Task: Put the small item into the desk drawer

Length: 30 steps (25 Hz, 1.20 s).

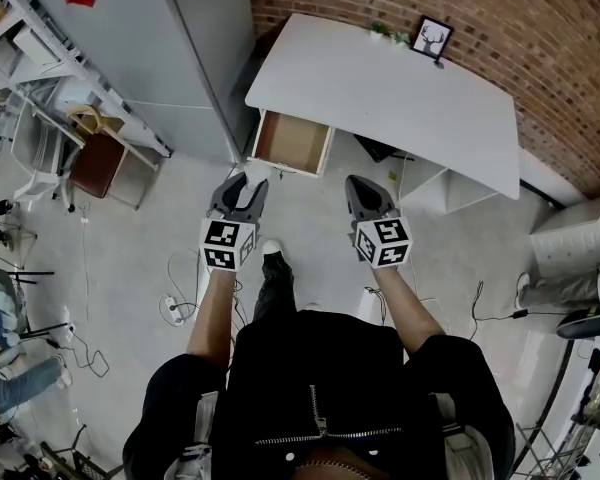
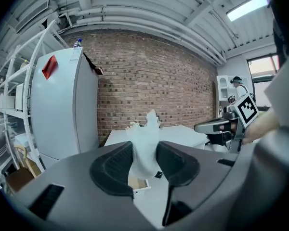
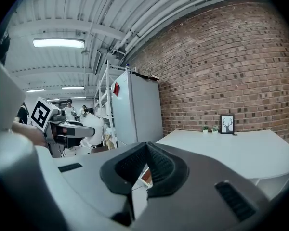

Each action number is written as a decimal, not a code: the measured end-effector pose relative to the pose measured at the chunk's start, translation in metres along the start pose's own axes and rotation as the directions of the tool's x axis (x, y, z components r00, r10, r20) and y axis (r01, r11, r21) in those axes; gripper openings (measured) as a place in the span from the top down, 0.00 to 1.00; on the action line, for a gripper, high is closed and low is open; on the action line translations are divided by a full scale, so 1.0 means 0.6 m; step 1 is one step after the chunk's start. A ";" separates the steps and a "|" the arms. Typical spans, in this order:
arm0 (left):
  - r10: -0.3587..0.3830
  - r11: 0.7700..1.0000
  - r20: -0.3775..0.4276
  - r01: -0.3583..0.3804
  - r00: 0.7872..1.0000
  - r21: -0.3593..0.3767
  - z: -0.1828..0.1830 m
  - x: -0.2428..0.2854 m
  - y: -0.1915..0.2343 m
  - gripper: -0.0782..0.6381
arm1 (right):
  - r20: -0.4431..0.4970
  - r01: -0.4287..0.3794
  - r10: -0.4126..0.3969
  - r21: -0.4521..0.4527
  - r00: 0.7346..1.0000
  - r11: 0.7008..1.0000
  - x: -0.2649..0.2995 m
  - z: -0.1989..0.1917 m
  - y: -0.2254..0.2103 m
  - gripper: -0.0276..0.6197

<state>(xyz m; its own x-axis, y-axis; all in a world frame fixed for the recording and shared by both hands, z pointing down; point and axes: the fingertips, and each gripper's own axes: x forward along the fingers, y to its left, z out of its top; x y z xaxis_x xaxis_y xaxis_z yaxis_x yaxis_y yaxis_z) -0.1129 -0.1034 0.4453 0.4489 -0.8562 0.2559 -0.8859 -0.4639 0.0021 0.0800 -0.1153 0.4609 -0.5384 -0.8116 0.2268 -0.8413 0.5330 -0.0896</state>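
Observation:
The white desk [image 1: 400, 98] stands against the brick wall, with its wooden drawer [image 1: 292, 142] pulled open at the front left. My left gripper [image 1: 242, 182] hovers just in front of the drawer, shut on a small crumpled white item [image 1: 253, 172]. In the left gripper view the white item [image 2: 145, 141] sticks up between the dark pads [image 2: 116, 166], and the drawer [image 2: 137, 183] shows below it. My right gripper [image 1: 364, 184] is held level beside it, to the drawer's right. Its jaws [image 3: 145, 149] are shut with nothing in them.
A white fridge [image 1: 155, 38] stands left of the desk, with metal shelving [image 1: 50, 63] and a chair [image 1: 98, 163] further left. A framed picture [image 1: 433, 37] and small plants [image 1: 385, 31] sit at the desk's back edge. Cables [image 1: 185, 298] lie on the floor.

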 end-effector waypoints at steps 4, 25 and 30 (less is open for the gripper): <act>-0.038 0.999 -0.007 0.038 0.999 0.007 0.013 0.053 0.047 0.67 | -0.001 0.028 -0.028 0.006 1.000 1.000 0.064 0.022 -0.014 0.95; -0.273 0.958 -0.007 0.273 0.962 0.087 0.078 0.276 0.207 0.67 | 0.016 0.237 -0.238 0.061 0.971 0.970 0.259 0.082 -0.066 0.95; -0.289 0.953 -0.006 0.288 0.957 0.096 0.093 0.310 0.204 0.67 | 0.018 0.256 -0.258 0.065 0.966 0.964 0.264 0.086 -0.094 0.95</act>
<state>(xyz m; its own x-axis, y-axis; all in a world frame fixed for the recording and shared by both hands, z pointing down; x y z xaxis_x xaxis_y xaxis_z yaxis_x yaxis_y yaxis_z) -0.1315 -0.3323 0.4392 0.6852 -0.6842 0.2497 -0.7034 -0.7106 -0.0170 0.0395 -0.2861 0.4518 -0.3042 -0.9257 0.2250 -0.9524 0.2908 -0.0910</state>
